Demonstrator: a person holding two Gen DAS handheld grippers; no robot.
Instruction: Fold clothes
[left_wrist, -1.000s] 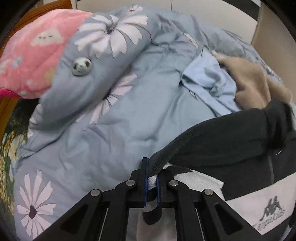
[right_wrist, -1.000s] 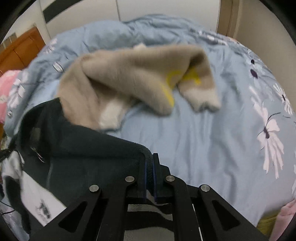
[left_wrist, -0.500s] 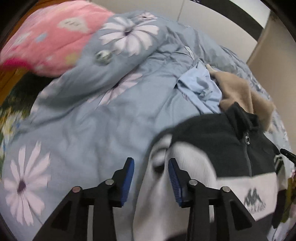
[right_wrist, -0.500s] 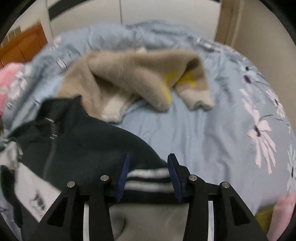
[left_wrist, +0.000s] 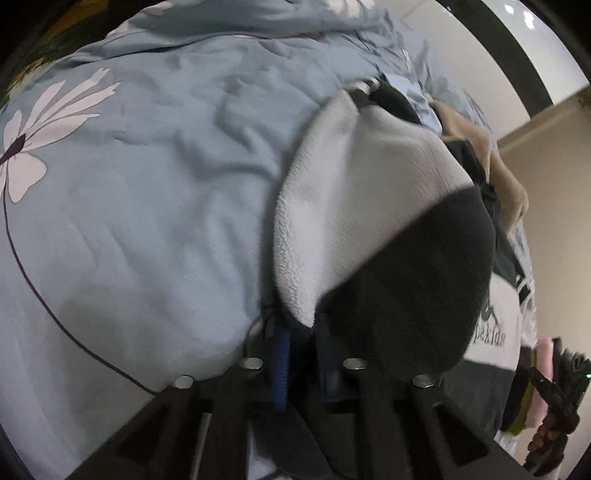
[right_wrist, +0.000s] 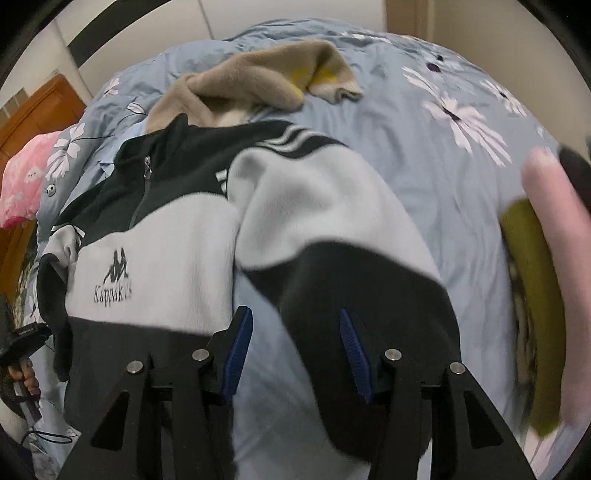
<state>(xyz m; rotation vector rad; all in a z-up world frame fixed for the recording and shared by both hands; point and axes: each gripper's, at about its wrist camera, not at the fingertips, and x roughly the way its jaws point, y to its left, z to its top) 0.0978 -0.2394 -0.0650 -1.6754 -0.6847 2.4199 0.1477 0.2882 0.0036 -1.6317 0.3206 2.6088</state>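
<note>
A black and white fleece jacket (right_wrist: 159, 236) with a zip and a Kappa logo lies face up on the blue floral bedcover (right_wrist: 424, 155). Its sleeve (right_wrist: 332, 221) runs down between the fingers of my right gripper (right_wrist: 295, 354), which is open and not gripping it. In the left wrist view the other sleeve (left_wrist: 369, 206) lies over my left gripper (left_wrist: 299, 354), whose jaws stand a little apart with the dark cuff between them; the fabric hides the fingertips.
A tan fleece garment (right_wrist: 255, 81) lies beyond the jacket, with a light blue shirt (left_wrist: 413, 92) beside it. A pink pillow (right_wrist: 22, 177) and wooden headboard (right_wrist: 33, 110) are at the far left. Pink and yellow-green folded clothes (right_wrist: 535, 280) lie at the right.
Both grippers were shut on the jacket's edge a second ago. They opened, the jacket dropped flat on the bed, and both grippers moved down over the sleeves.
</note>
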